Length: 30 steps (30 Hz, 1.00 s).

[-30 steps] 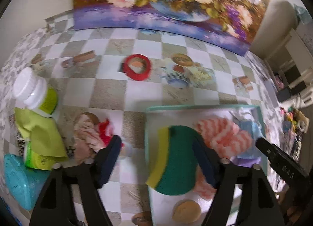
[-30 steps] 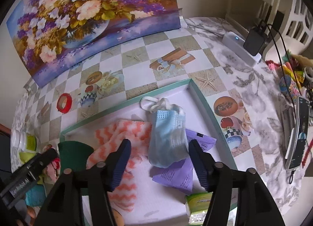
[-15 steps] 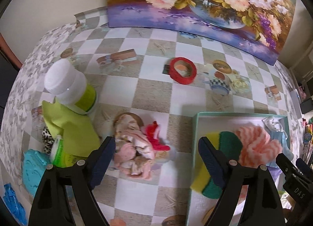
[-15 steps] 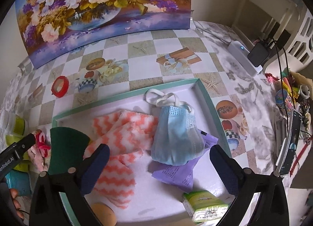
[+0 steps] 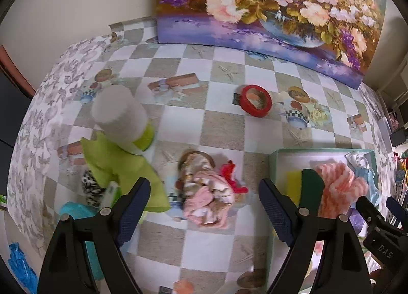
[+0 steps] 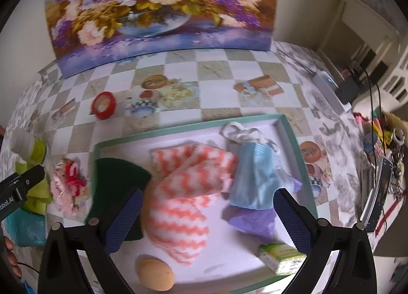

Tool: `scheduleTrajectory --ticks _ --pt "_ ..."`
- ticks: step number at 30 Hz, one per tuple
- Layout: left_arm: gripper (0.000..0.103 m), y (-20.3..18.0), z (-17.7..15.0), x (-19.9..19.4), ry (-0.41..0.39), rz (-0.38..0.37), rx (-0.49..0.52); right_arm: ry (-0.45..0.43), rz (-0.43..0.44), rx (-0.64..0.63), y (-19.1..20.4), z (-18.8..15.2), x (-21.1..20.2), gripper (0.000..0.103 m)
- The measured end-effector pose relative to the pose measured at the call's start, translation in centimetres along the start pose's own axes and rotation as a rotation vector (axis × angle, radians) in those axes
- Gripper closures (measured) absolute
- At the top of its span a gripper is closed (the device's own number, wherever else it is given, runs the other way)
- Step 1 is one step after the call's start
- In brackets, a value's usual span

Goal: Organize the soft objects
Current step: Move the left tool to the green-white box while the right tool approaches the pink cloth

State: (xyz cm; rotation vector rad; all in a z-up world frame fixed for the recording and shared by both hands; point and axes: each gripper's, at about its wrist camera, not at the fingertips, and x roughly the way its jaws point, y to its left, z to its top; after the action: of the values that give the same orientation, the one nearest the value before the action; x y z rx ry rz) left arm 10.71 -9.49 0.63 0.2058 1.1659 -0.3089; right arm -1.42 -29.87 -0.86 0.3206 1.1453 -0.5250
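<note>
My left gripper [image 5: 204,208] is open and hangs above a pink cloth bundle [image 5: 206,197] with a red piece [image 5: 233,178], which lies on the checked tablecloth left of the teal tray [image 5: 276,156]. Nothing is between its fingers. My right gripper [image 6: 207,216] stands wide open over the tray [image 6: 178,131], above an orange-and-white zigzag cloth [image 6: 183,192]. A blue face mask [image 6: 255,174] lies just right of the cloth, free of the pads. A green-and-yellow sponge [image 5: 306,187] rests in the tray's left end.
The tray also holds a purple packet [image 6: 252,220], a green tissue pack [image 6: 280,258] and a beige round puff [image 6: 155,273]. Left of the bundle are a lime cloth [image 5: 119,166], a white-capped bottle [image 5: 119,113] and a teal item [image 5: 76,212]. A red tape roll [image 5: 255,100] lies further back.
My left gripper moved left, from over the sponge in the tray to over the pink bundle. My right gripper's jaws opened wide off the blue mask and shifted left over the zigzag cloth.
</note>
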Motion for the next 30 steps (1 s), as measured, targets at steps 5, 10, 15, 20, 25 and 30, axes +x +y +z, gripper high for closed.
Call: scheduleTrajectory --ticks 5,10,15,20,25,30 --pt "0.016 2.5 0.1 -1.2 -0.015 -0.006 -0.013 -0.011 0.019 -0.057 3.3 -0.2 -0.7 0.000" --pt "0.016 5.6 -0.1 -2.0 -0.028 0.044 -0.033 -0.009 0.118 -0.098 7.1 -0.7 -0.8 0.000" --pt "0.016 9.0 -0.3 -1.7 -0.015 0.056 -0.094 0.001 0.183 -0.126 10.7 -1.2 -0.5 0.000" --pt "0.016 11.9 -0.6 -1.2 -0.005 0.062 -0.149 0.013 0.231 -0.152 13.6 -1.5 0.1 0.000" --pt "0.016 13.5 -0.5 -0.3 0.015 0.034 -0.198 0.022 0.250 -0.169 15.3 -1.6 0.9 0.000" --pt "0.016 13.4 -0.4 0.6 0.032 0.008 -0.206 0.029 0.281 -0.178 16.4 -1.8 1.5 0.000"
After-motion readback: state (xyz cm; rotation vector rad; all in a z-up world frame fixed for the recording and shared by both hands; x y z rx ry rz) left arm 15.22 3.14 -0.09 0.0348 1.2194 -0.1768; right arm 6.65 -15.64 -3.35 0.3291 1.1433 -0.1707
